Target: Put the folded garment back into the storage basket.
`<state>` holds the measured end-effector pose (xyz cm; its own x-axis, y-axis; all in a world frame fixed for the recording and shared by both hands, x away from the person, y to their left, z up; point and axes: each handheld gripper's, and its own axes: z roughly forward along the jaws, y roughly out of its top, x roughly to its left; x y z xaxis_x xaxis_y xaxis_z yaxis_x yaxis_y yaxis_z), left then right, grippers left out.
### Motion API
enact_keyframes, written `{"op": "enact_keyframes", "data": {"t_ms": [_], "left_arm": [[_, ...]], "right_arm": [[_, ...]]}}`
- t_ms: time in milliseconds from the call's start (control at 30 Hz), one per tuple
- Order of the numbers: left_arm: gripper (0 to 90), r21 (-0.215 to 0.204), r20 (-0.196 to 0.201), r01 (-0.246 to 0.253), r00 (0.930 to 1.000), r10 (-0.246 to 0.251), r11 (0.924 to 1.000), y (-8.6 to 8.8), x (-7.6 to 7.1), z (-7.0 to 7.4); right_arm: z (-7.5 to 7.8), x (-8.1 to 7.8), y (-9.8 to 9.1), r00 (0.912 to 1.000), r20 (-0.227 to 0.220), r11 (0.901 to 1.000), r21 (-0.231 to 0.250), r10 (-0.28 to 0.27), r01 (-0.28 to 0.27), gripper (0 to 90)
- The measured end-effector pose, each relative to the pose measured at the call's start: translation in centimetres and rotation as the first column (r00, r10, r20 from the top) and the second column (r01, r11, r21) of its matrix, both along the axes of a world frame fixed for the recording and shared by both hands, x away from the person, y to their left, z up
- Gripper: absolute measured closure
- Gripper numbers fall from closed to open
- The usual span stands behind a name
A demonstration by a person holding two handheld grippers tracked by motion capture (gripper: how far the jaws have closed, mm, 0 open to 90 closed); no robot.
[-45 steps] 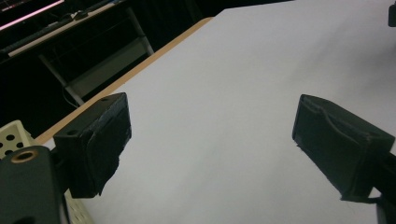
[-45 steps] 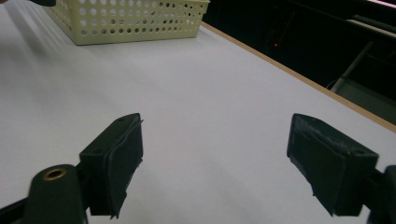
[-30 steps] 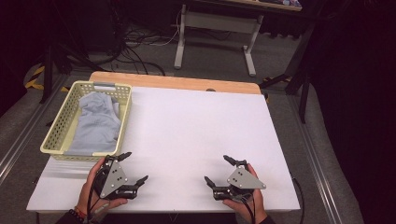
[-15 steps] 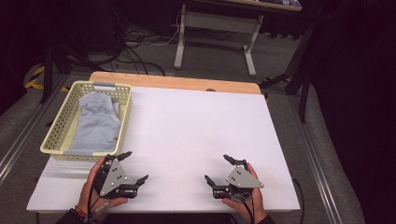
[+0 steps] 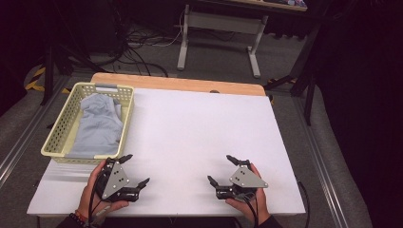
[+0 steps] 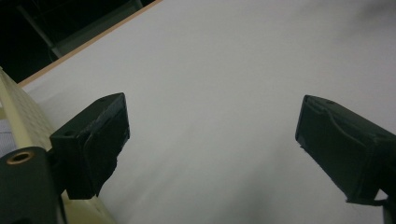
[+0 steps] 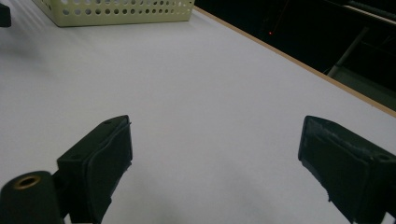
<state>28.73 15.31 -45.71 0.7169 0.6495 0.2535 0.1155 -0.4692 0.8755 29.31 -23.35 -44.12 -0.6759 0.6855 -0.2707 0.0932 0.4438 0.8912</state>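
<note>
A pale yellow perforated basket (image 5: 61, 124) stands at the table's left, with a light blue-grey garment (image 5: 98, 126) lying inside it. My left gripper (image 5: 135, 169) rests near the front edge, just in front of the basket's near right corner, open and empty. Its own view has the jaws wide apart (image 6: 210, 140) over bare white table, the basket wall (image 6: 18, 116) at the left. My right gripper (image 5: 220, 169) sits at the front right, open with nothing between its jaws (image 7: 215, 163). The basket (image 7: 116, 11) lies far off in the right gripper view.
The white table top (image 5: 199, 128) has a wooden strip (image 5: 180, 84) along its far edge. Beyond it are a dark floor with cables and a grey metal stand (image 5: 218, 28). Aluminium rails (image 5: 23, 142) run along both sides of the table.
</note>
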Motion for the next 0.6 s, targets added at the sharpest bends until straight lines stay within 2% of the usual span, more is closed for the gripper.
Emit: {"op": "enact_keyframes", "data": {"t_ms": [233,367,500,600], "left_arm": [[10.6,0.017,0.007,-0.014,0.9999,0.013,0.9998,0.39,-0.56,-0.08],[10.1,-0.004,0.007,-0.012,0.9999,0.012,0.9999,0.47,-0.42,0.07],[10.1,0.016,-0.001,-0.008,1.0,0.008,0.9998,0.19,-0.15,-0.13],[10.1,0.015,0.001,-0.008,1.0,0.008,0.9999,0.13,-0.1,-0.11]], "right_arm": [[0.07,0.4,0.61,0.9998,0.006,0.9998,-0.003,0.019,-0.019,11.0],[0.14,0.4,0.68,0.9993,0.008,0.9993,0.007,0.036,-0.036,11.1],[0.1,0.49,0.24,0.9997,0.002,0.9996,0.016,0.025,-0.025,11.1],[0.22,0.56,0.0,0.9998,0.004,0.9993,0.031,0.02,-0.02,11.1]]}}
